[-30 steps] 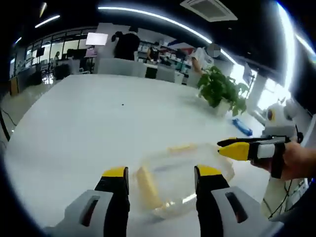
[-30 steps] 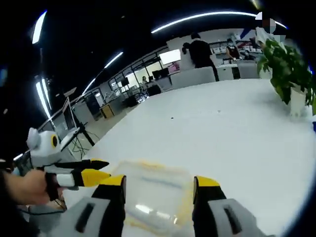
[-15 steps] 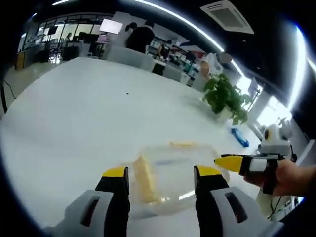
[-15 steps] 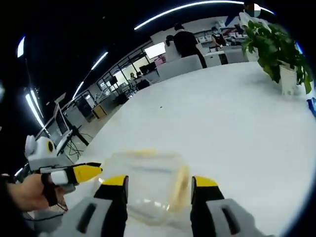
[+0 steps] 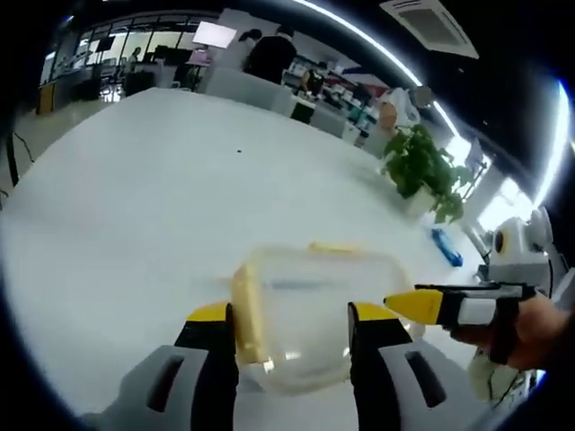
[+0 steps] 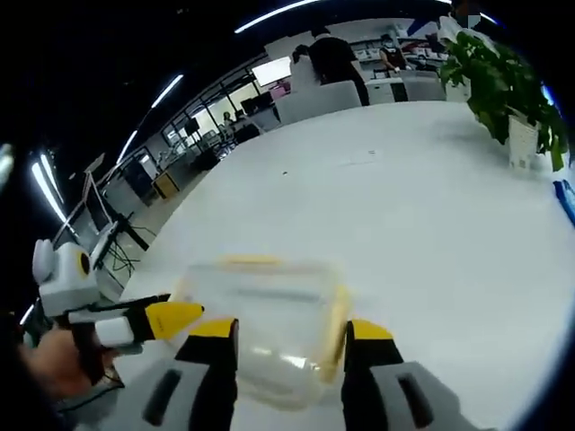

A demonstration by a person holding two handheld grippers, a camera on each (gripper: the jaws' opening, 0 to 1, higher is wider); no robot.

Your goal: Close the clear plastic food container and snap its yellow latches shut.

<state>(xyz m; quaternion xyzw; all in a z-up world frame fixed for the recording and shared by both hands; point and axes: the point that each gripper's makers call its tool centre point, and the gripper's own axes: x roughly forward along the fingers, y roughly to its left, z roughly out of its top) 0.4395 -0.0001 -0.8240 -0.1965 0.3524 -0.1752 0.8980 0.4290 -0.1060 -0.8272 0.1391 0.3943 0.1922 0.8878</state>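
— On white table, near edge, just ahead of both tools: clear plastic food container, lid seemingly laid on top; seating hard to judge through blur. Yellow latches: one along side, one at far edge; whether snapped, cannot tell.

— And from other side?

— Right gripper view: same container, latch at far edge, latch along right side.

— Tools?

— Left gripper: jaws parted, straddling container, holding nothing. Right gripper: jaws likewise parted, empty, container between and beyond tips. Each entering other's view from side, hand behind.

— Step?

— Approach, by appearance; pressing not yet begun. Next, probably: lid pushed flat, then tip brought onto nearest latch and pressed down until clicked.

— Surroundings?

— Potted plant far across table, blue object beside it; office desks and people beyond.
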